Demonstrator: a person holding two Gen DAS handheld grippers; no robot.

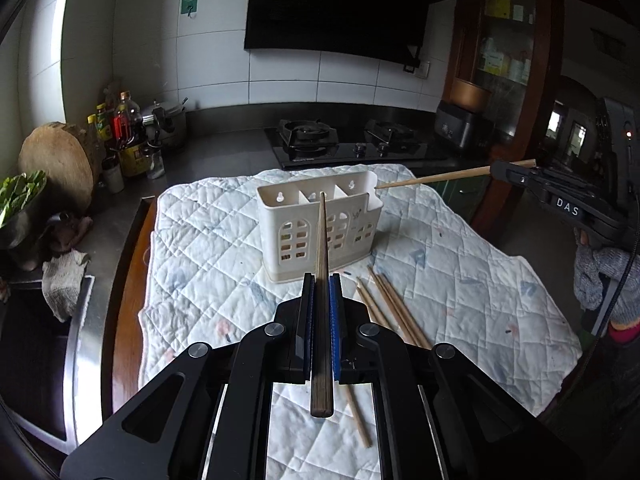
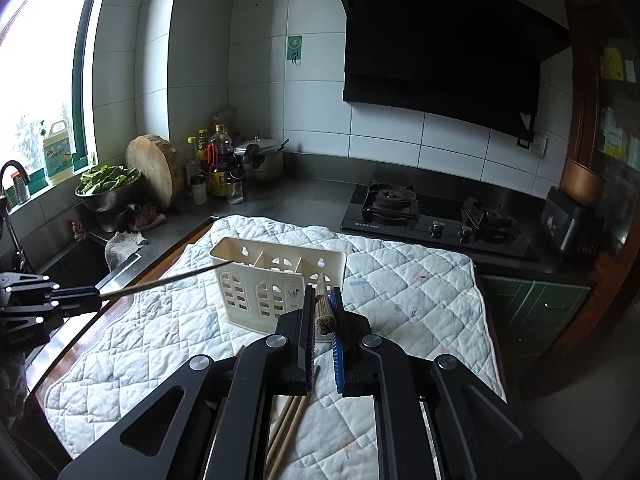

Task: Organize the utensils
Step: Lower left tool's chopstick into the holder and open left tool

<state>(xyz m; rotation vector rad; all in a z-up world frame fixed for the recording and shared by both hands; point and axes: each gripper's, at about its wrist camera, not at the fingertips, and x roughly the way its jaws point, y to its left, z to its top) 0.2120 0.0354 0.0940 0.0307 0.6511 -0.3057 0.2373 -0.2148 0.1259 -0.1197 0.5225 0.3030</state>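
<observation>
While each claw grips one chopstick, left claw (image 1: 320, 292) on the dark chopstick (image 1: 321, 264) and right claw (image 2: 322, 308) on a pale chopstick (image 1: 436, 178), both tips reach the caddy (image 1: 316, 224); loose chopsticks (image 1: 390, 304) remain on the counter's quilted cloth (image 1: 480, 280), suggesting an early stage.

A white quilted cloth (image 2: 400, 284) covers the counter (image 2: 304, 200). Behind it sit a black gas hob (image 2: 436, 216), oil bottles (image 2: 220, 164), a round wooden chopping block (image 2: 154, 166) and a bowl of greens (image 2: 106, 184).
</observation>
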